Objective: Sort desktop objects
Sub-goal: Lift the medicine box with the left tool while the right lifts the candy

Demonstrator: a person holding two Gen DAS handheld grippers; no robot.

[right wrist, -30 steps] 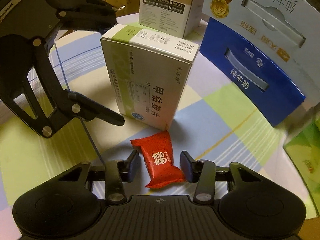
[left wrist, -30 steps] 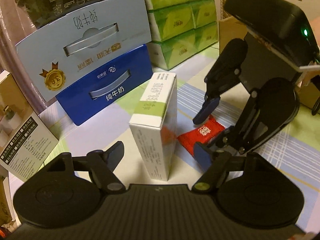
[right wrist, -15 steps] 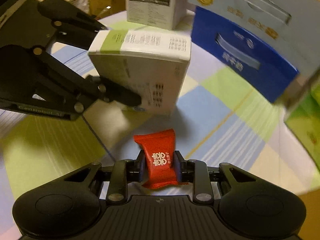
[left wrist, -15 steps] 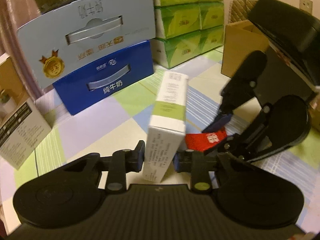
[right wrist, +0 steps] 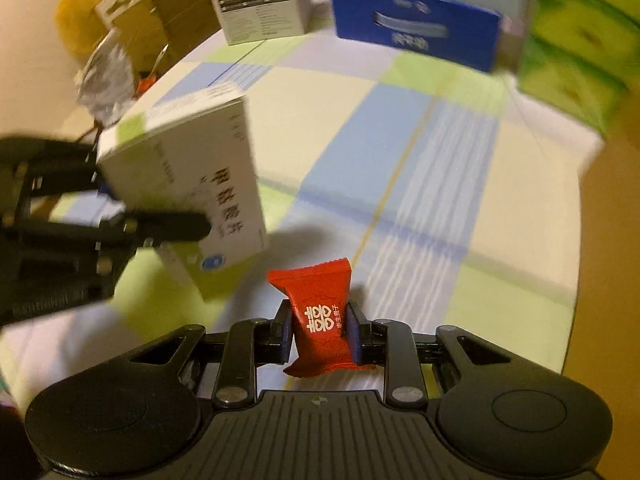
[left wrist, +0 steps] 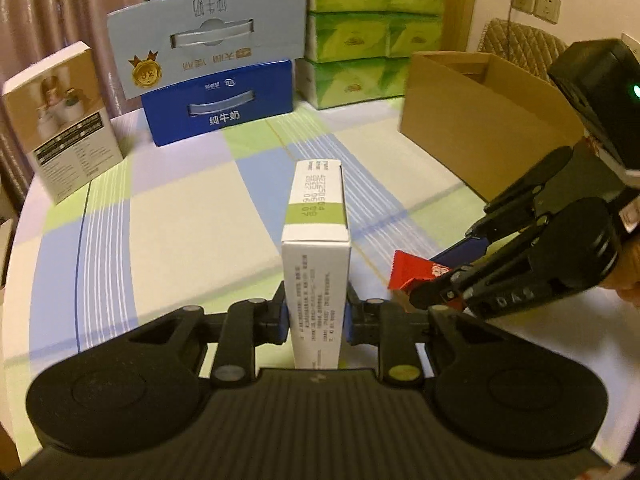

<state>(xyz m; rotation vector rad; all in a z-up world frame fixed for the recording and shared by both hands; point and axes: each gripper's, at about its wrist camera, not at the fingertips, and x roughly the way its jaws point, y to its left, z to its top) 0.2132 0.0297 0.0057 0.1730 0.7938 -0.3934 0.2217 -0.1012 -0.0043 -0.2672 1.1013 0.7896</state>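
Left hand-held gripper [left wrist: 316,318] clamps the upright white medicine box [left wrist: 316,248] above the checked bench [left wrist: 180,220], while the right hand-held gripper [right wrist: 320,334] pinches the red candy packet [right wrist: 318,316] alongside.

1. A checked tablecloth [left wrist: 180,216] in pale green, blue and cream was spread over the table.
2. Wall sockets [left wrist: 546,7] were mounted beyond a quilted chair back [left wrist: 520,42].
3. A curtain [left wrist: 48,12] was hung at the left.
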